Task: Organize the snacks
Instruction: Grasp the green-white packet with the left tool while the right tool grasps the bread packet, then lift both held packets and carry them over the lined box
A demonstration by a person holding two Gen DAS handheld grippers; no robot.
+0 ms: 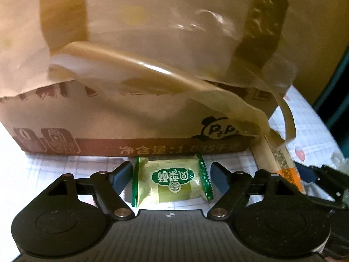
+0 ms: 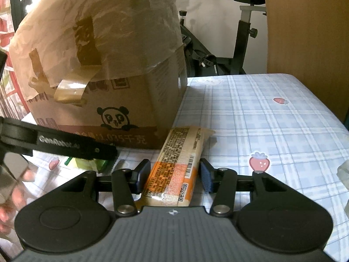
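A small green-and-yellow wrapped candy (image 1: 172, 180) lies on the checked tablecloth just in front of a cardboard box (image 1: 109, 118). My left gripper (image 1: 172, 174) is open, its fingers on either side of the candy with small gaps. A long orange-and-beige snack bar (image 2: 176, 168) lies on the cloth by the box's corner (image 2: 130, 100). My right gripper (image 2: 172, 174) straddles the bar, the left pad touching it, the right pad a hair off. The bar also shows in the left wrist view (image 1: 283, 166). The left gripper's finger (image 2: 65, 145) and the candy (image 2: 87, 163) show at left in the right wrist view.
The box's flap with loose brown tape (image 1: 174, 80) hangs over its front. The tablecloth (image 2: 272, 131) with strawberry prints extends to the right. An exercise bike (image 2: 218, 50) and a wooden panel (image 2: 305, 32) stand behind the table. A crumpled clear wrapper (image 2: 343, 172) lies at the right edge.
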